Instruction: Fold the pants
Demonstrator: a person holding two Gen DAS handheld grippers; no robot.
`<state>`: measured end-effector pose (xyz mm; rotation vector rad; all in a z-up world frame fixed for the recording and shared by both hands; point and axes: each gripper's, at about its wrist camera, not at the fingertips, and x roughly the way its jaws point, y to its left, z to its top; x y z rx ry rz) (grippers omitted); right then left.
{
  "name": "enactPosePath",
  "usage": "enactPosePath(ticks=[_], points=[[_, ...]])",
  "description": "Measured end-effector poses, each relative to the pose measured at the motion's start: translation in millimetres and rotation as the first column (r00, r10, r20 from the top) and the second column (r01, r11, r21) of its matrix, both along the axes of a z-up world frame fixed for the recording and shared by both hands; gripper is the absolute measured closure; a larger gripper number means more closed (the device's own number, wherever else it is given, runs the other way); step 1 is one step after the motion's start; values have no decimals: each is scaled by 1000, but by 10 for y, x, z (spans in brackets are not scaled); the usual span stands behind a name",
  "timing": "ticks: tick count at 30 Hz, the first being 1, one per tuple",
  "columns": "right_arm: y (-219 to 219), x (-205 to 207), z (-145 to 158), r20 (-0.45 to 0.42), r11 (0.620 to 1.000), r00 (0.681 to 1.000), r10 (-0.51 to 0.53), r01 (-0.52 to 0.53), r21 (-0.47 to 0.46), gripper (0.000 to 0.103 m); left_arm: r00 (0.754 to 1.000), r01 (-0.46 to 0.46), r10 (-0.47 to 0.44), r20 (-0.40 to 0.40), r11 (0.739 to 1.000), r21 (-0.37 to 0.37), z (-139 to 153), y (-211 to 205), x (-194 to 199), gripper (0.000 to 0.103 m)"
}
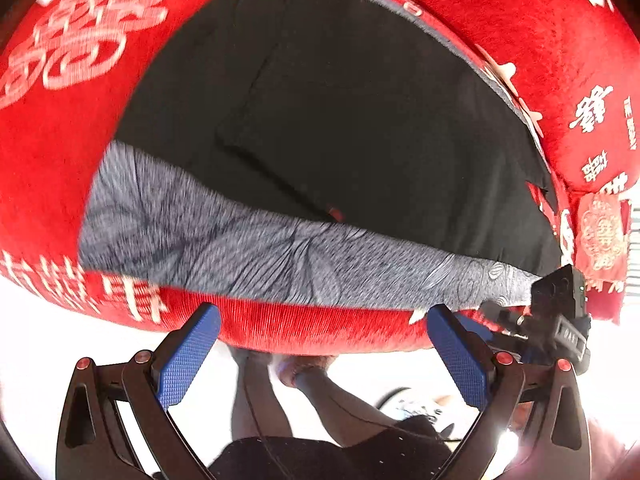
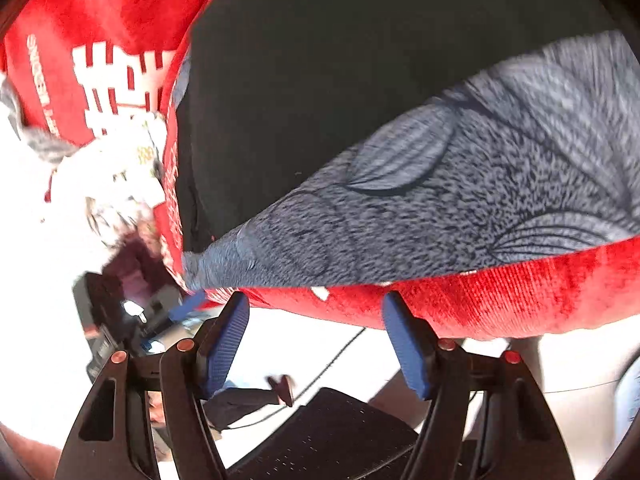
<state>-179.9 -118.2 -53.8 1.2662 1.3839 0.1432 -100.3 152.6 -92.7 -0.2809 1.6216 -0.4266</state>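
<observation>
Black pants [image 1: 340, 100] lie spread flat on a red plush cover [image 1: 60, 152] with white characters. A grey leaf-patterned cloth [image 1: 248, 252] runs along the pants' near edge; the same cloth [image 2: 480, 184] fills the right of the right wrist view, beside the black pants [image 2: 320, 80]. My left gripper [image 1: 324, 310] stands open just before the cover's near edge, with nothing between its blue pads [image 1: 188, 356]. My right gripper [image 2: 317, 300] is also open at that edge, its pads [image 2: 226, 340] bare. It shows far right in the left wrist view [image 1: 560, 312].
The red cover's rounded front edge [image 2: 500, 304] drops to a bright floor. Below it are a person's leg [image 1: 344, 400], a white shoe [image 1: 416, 408] and a dark perforated surface [image 2: 340, 432]. A thin cable [image 2: 336, 360] trails across the floor.
</observation>
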Motion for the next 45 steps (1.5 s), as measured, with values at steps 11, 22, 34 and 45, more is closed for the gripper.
enactPosePath(ticks=[11,22,34,45], points=[[-191,263,364,168,991,979,-115,100,94,30,981,-192,193,-8,974,-118,-166,165,227,8],[-812,-439,240,11,907,907,-421,421,35,93,991,-132,130,-24,990,-47,-116,146,489,79],[-1267,1173,1418,269,957,963,-11,88,-277,94,969,-174,199,144,970,-172,717,-151,1374,82],[-1602,2807,414,77,908,976,204,-159,-388,91,970,-200,196,145,980,12,-107,-668,2645,80]])
